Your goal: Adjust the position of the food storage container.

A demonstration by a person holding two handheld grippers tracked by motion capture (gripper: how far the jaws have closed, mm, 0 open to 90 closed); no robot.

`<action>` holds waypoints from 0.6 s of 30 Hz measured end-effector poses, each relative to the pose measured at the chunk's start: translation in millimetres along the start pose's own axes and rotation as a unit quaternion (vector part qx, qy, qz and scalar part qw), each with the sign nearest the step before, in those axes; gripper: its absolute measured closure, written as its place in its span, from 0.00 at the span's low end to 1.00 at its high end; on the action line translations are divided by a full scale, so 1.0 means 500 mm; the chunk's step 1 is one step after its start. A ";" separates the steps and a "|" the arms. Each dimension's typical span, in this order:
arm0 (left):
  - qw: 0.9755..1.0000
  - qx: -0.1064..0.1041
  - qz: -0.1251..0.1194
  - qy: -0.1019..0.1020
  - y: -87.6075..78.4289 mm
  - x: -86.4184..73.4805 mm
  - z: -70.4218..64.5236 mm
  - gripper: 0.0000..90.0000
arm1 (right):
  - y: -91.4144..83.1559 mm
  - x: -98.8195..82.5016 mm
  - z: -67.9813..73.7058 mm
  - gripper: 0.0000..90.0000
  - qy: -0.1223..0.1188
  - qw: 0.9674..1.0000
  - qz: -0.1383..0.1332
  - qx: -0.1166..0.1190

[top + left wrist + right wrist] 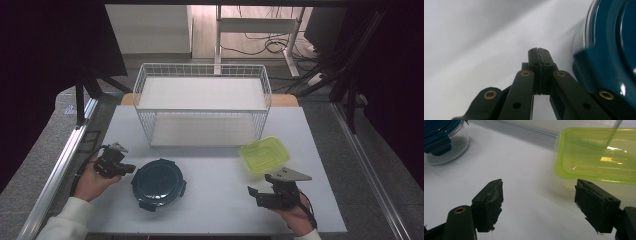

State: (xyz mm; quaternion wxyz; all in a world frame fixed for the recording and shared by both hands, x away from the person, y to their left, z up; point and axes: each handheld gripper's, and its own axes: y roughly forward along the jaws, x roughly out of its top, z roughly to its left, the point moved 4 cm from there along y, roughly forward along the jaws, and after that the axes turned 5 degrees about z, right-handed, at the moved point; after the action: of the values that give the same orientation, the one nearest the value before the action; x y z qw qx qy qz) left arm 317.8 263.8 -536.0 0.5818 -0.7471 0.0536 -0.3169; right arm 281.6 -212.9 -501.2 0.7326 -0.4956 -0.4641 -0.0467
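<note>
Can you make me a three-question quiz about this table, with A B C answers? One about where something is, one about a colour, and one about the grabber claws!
1. Where is the white wire basket?
A. At the far side of the table, behind the two containers
B. On top of the round container
C. In the person's hand

2. What colour is the lid of the round container?
A. Red
B. Dark blue
C. White

3. How do the jaws of the left gripper stand?
A. Wide open
B. Shut on the green container
C. Shut, with nothing between them

Answers:
1. A, the high view shows it beyond the round container and the green container.
2. B, the lid looks dark blue from above.
3. C, the left gripper view shows the two jaws pressed together beside the round container.
</note>
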 end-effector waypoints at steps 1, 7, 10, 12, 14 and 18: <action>1.000 0.000 0.000 0.000 0.000 0.000 0.000 1.00 | 0.001 0.001 0.002 0.25 -0.002 1.000 0.001 0.000; 1.000 -0.017 -0.007 -0.009 0.009 -0.025 -0.012 1.00 | 0.004 0.002 0.005 0.25 -0.003 1.000 0.004 0.000; 0.999 -0.027 -0.020 -0.011 0.007 -0.023 -0.016 1.00 | 0.005 0.001 0.003 0.25 -0.001 1.000 0.006 -0.002; 0.999 -0.034 -0.022 -0.005 0.006 -0.020 -0.022 1.00 | 0.004 0.001 0.003 0.25 -0.001 1.000 0.005 -0.002; 0.999 -0.028 -0.020 0.010 0.005 -0.016 -0.034 1.00 | 0.002 0.001 0.003 0.25 0.000 1.000 0.003 -0.003; 0.999 -0.030 -0.017 0.006 0.003 -0.016 -0.035 1.00 | -0.001 0.000 0.000 0.25 0.001 1.000 0.003 -0.005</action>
State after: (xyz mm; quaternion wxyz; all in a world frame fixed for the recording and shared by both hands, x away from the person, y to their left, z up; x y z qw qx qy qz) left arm 302.5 252.3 -538.5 0.5536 -0.7628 0.0541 -0.3296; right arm 281.4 -213.1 -500.7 0.7306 -0.5009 -0.4615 -0.0478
